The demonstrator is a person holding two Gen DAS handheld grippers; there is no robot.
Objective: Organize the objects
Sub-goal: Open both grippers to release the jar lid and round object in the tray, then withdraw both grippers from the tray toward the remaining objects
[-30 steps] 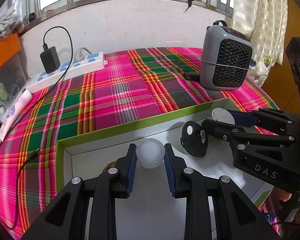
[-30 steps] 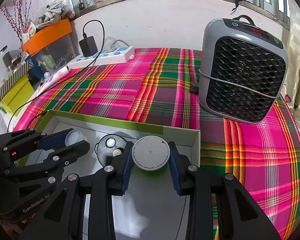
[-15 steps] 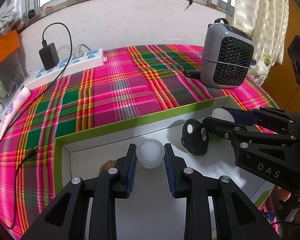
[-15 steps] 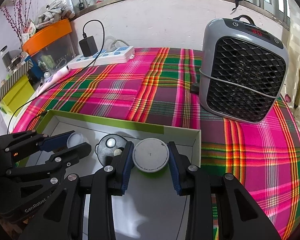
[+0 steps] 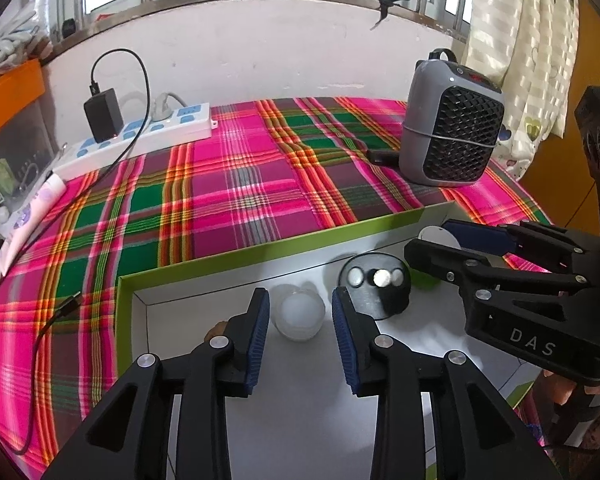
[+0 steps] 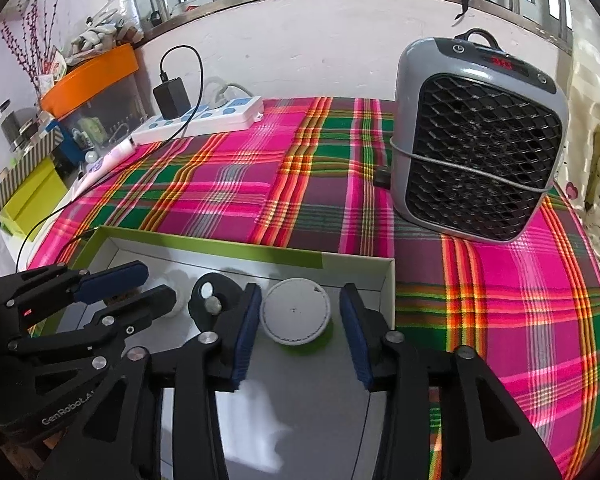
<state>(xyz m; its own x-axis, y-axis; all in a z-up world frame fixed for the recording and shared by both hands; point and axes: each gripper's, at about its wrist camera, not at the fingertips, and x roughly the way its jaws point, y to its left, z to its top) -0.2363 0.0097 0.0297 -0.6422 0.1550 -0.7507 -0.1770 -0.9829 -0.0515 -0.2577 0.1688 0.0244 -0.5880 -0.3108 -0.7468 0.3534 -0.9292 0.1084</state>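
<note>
A shallow white box with a green rim (image 5: 260,248) lies on the plaid cloth. My left gripper (image 5: 300,316) hangs over its near left part. Its jaws are opening, and a translucent white round jar (image 5: 300,314) rests between the pads with a small gap on each side. My right gripper (image 6: 300,308) is over the box's right corner. Its jaws are opening too, around a white-lidded green container (image 6: 296,312) that the pads no longer press. A black round object with pale spots (image 5: 376,284) stands between the two grippers.
A grey fan heater (image 6: 476,152) stands on the cloth just behind the box's right end. At the back left lies a white power strip (image 5: 140,136) with a black charger (image 5: 102,114) and trailing cable. Storage bins (image 6: 88,76) line the far left.
Both grippers' jaws have spread apart. The jar and the white-lidded container, gripped before, now sit free between the pads. Neither hand has shifted.
</note>
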